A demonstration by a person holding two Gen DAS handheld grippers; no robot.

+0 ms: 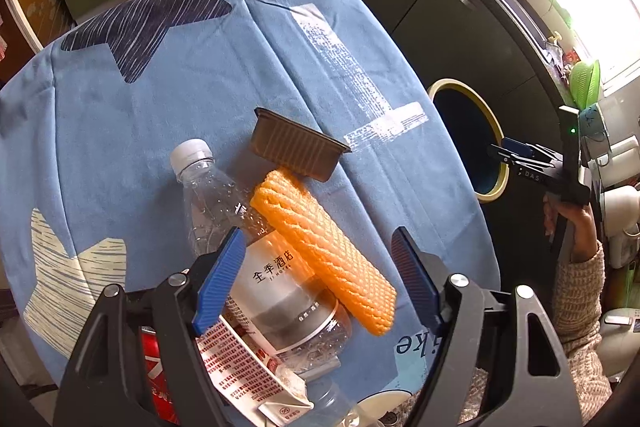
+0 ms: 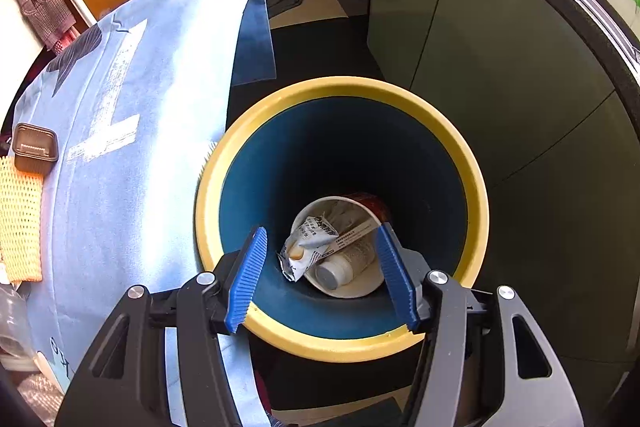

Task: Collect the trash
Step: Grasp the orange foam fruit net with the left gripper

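My left gripper (image 1: 320, 279) is open above the blue tablecloth (image 1: 160, 131), its jaws either side of a clear plastic bottle (image 1: 256, 247) and an orange foam net (image 1: 324, 251) lying across it. A brown plastic tray (image 1: 298, 147) lies just beyond them. A printed wrapper (image 1: 244, 371) and a red can (image 1: 154, 367) lie under the gripper. My right gripper (image 2: 320, 279) is open and empty over the yellow-rimmed blue bin (image 2: 348, 343). The bin holds a paper cup (image 2: 360, 289), a small bottle (image 2: 340, 269) and a wrapper (image 2: 308, 243). The right gripper also shows in the left wrist view (image 1: 520, 157).
The bin (image 1: 498, 147) stands on the dark floor right of the table. Green cabinets (image 2: 480, 47) and a counter curve behind it. The tray (image 2: 34, 147) and foam net (image 2: 20, 219) show at the left of the right wrist view. A white dish (image 1: 384, 403) sits at the near table edge.
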